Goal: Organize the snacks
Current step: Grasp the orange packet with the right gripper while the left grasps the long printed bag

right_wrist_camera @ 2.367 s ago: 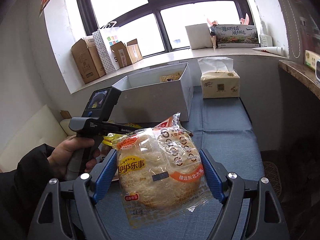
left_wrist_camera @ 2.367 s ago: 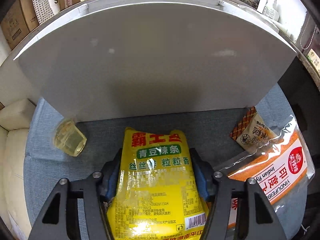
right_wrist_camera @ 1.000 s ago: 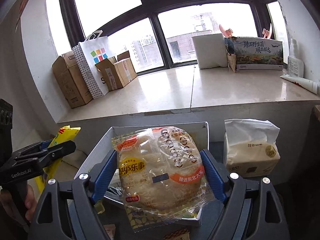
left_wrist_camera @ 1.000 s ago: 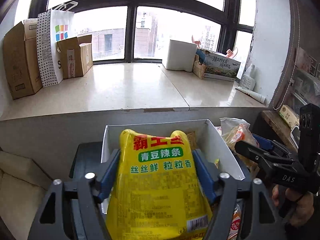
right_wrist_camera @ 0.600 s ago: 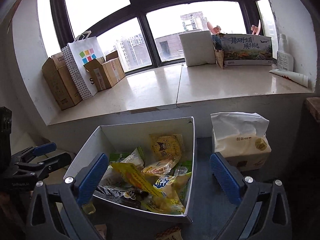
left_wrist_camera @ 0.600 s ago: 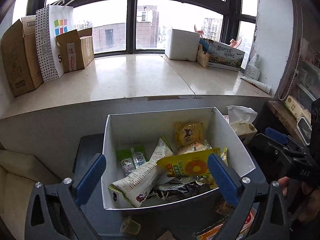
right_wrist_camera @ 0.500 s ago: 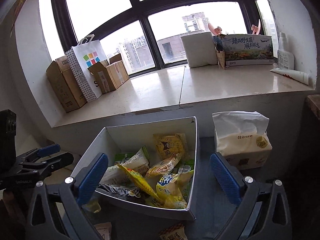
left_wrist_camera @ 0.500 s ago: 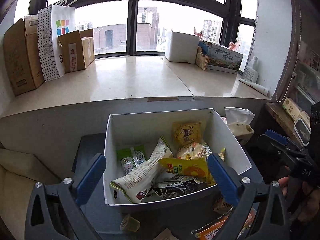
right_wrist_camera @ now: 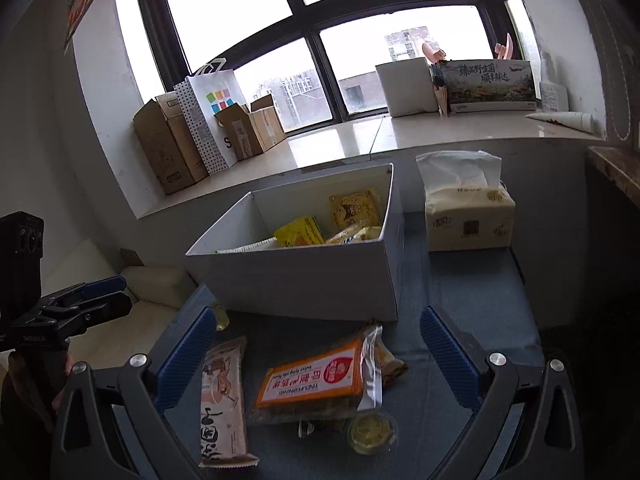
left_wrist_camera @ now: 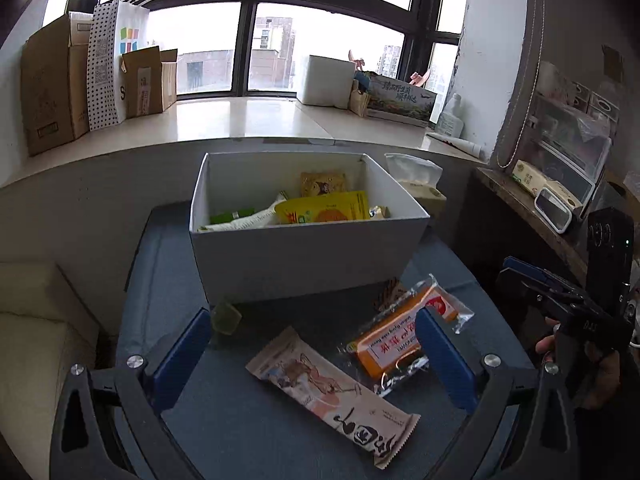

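Observation:
A white box [left_wrist_camera: 304,256] [right_wrist_camera: 304,276] holding several snack packets stands on the blue-grey cloth. In front of it lie a long pale snack bar [left_wrist_camera: 332,396] [right_wrist_camera: 222,400], an orange packet in clear wrap [left_wrist_camera: 400,340] [right_wrist_camera: 312,382], a small brown packet [left_wrist_camera: 390,292] [right_wrist_camera: 390,360] and two clear jelly cups [left_wrist_camera: 226,318] [right_wrist_camera: 370,430]. My left gripper [left_wrist_camera: 312,360] is open and empty over the bar and orange packet. My right gripper [right_wrist_camera: 316,356] is open and empty above the orange packet. Each gripper shows in the other's view, the right one [left_wrist_camera: 552,292] and the left one [right_wrist_camera: 80,296].
A tissue pack [right_wrist_camera: 466,216] [left_wrist_camera: 420,180] stands right of the box. The windowsill behind holds cardboard boxes [left_wrist_camera: 48,88], a dotted paper bag [right_wrist_camera: 208,116] and a white box [left_wrist_camera: 328,80]. A cream cushion [left_wrist_camera: 36,320] lies left; a wooden shelf [left_wrist_camera: 532,208] stands right.
Both grippers opened over the box and dropped the yellow packet and the bread packet into it. Since then both have pulled back and lowered toward the loose snacks in front of the box.

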{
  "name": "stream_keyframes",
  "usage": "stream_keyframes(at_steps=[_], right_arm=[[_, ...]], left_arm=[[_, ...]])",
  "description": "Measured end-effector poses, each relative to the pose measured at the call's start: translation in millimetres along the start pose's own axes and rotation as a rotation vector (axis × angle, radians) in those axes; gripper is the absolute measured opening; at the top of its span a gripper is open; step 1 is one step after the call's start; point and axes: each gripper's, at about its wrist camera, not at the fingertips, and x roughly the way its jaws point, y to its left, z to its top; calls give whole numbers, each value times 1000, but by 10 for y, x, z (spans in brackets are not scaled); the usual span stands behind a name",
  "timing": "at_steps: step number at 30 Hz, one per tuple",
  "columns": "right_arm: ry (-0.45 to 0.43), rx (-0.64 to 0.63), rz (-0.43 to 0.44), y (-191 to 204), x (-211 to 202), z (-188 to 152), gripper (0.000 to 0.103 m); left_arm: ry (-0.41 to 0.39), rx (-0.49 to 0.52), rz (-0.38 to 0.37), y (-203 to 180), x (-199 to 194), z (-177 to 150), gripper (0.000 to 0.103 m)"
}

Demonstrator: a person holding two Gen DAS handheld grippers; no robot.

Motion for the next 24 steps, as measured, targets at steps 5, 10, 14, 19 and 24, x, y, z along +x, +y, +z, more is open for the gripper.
stream_keyframes(at_steps=[5,10,14,19,24], right_arm=[[38,118,20,-165,-119,-538,103],[74,178,48,-268,38,-671,103],[112,169,32,-311,333,-601,103],[146,150,41,-362,737,-493,103],[171,148,59,-310,953,-447,34]], left_arm=[[47,-43,-3,-25,-46,-503,103],[71,-75,-19,-26,-56,-682,103],[90,-100,-17,12,-14,-739,103],[102,-102,-18,26,11,-779,103],[132,-110,-8,56,90,-850,103]])
